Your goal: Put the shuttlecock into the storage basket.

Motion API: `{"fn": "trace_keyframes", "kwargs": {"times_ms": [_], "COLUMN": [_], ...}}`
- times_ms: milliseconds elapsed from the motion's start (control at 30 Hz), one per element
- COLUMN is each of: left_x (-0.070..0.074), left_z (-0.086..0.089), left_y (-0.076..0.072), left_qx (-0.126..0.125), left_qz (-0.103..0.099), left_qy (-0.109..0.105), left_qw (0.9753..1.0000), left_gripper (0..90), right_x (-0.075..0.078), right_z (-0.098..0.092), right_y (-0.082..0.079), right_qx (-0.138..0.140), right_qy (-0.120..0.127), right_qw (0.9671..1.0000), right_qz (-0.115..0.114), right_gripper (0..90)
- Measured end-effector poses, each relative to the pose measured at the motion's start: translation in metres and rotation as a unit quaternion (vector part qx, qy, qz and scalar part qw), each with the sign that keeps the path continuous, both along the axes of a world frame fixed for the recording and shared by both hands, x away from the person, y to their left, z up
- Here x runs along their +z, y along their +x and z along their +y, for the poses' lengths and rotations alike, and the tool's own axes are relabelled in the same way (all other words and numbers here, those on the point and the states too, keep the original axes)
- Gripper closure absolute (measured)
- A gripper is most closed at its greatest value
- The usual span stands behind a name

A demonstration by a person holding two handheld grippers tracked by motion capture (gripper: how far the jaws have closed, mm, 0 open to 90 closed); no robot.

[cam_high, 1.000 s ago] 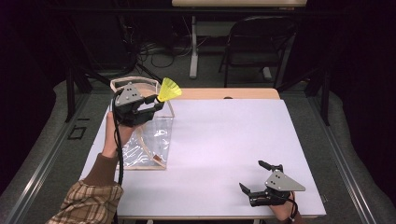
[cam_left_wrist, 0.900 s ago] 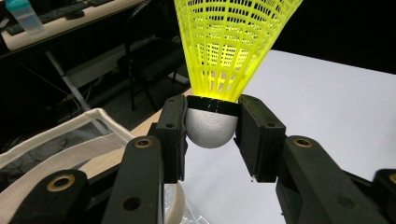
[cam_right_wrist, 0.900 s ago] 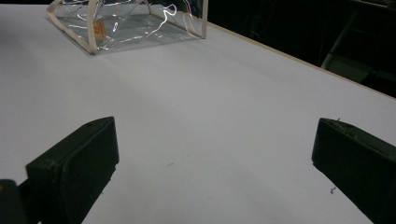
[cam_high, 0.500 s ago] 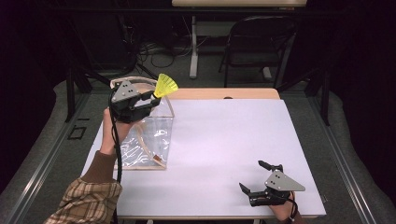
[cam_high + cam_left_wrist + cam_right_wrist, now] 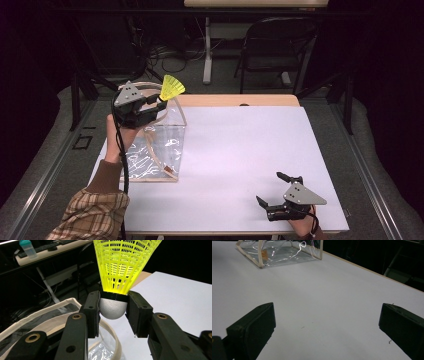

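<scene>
Holding the shuttlecock [image 5: 171, 88] by its white cork, my left gripper [image 5: 159, 105] is clamped above the clear bag [image 5: 160, 150], at 10 o'clock on the table [image 5: 240, 145]. My right gripper [image 5: 272, 191] rests at 5 o'clock, jaws apart.

Dark room, grey floor [image 5: 385, 150]. White surface [image 5: 250, 150] lit from above. Beyond the left gripper [image 5: 159, 105]: black folding chair [image 5: 272, 50], desk leg [image 5: 206, 55], tangled cables [image 5: 165, 52].

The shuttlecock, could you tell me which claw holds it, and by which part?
The left claw holds the yellow shuttlecock by its white rounded base; the right claw holds nothing.
</scene>
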State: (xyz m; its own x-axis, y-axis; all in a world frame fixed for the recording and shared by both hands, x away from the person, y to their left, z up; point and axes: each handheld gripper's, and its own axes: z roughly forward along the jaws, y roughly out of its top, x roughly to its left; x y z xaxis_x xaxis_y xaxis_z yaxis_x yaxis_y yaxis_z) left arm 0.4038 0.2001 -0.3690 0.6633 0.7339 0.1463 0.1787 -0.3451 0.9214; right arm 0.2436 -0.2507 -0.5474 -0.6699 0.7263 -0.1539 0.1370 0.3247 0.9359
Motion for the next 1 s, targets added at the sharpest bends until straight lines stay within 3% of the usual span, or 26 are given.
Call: {"fn": "trace_keyframes", "kwargs": {"times_ms": [1000], "left_x": [-0.011], "left_z": [0.030], "left_y": [0.021], "left_qx": [0.055], "left_qz": [0.019], "left_qy": [-0.038], "left_qw": [0.9976], "left_gripper": [63.7], "right_x": [0.000], "right_z": [0.000], "right_y": [0.000], "right_qx": [-0.001], "right_qy": [-0.001], "right_qw": [1.0000], "right_qz": [-0.002], "right_gripper": [0.2]}}
